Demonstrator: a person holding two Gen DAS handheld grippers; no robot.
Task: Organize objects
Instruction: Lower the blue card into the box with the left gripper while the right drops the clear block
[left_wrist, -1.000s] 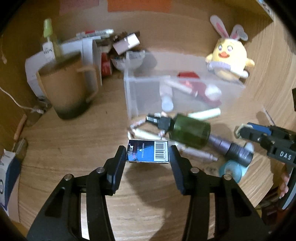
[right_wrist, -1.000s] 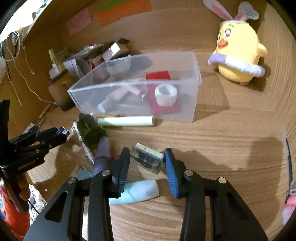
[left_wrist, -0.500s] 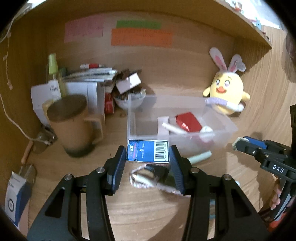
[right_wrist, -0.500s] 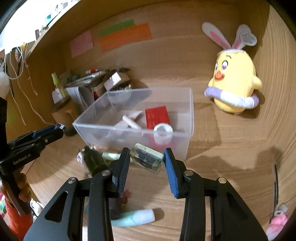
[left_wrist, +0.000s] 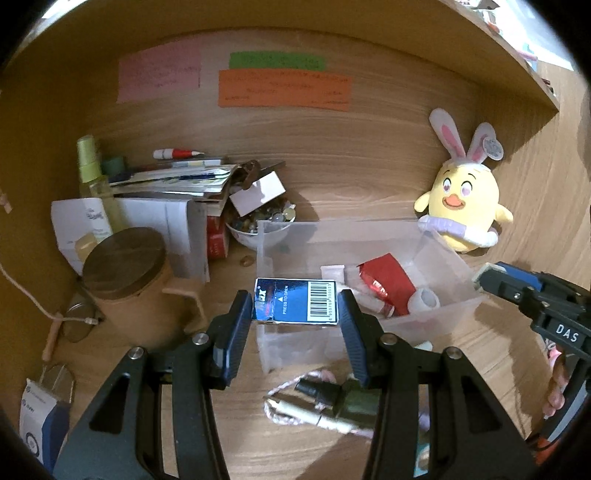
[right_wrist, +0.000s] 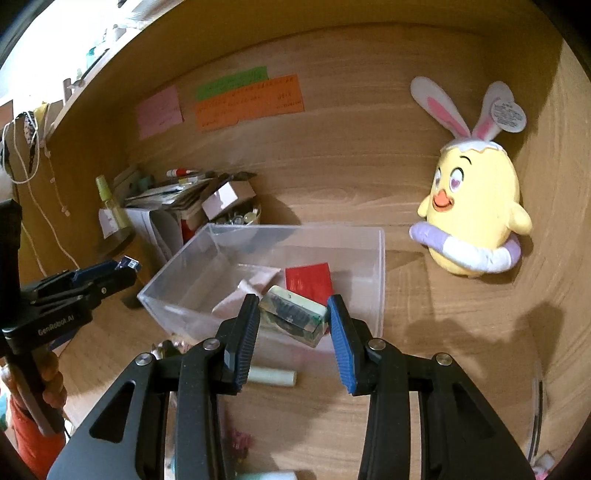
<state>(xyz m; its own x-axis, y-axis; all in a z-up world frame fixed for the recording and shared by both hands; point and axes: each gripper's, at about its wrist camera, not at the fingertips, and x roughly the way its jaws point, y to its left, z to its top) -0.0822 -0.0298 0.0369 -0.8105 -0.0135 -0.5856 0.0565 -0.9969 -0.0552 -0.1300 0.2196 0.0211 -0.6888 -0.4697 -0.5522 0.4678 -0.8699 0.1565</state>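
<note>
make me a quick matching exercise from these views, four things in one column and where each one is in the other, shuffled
1 blue barcode box
2 clear case
3 red packet
4 chick plush

a lying inside the clear bin
b held in the left gripper
c on the desk right of the bin
d held in the right gripper

Pairs: 1-b, 2-d, 3-a, 4-c

Clear bin (right_wrist: 380, 258) stands open-topped; mug (left_wrist: 129, 280) crowds its left, plush chick (right_wrist: 476, 206) its right.
</note>
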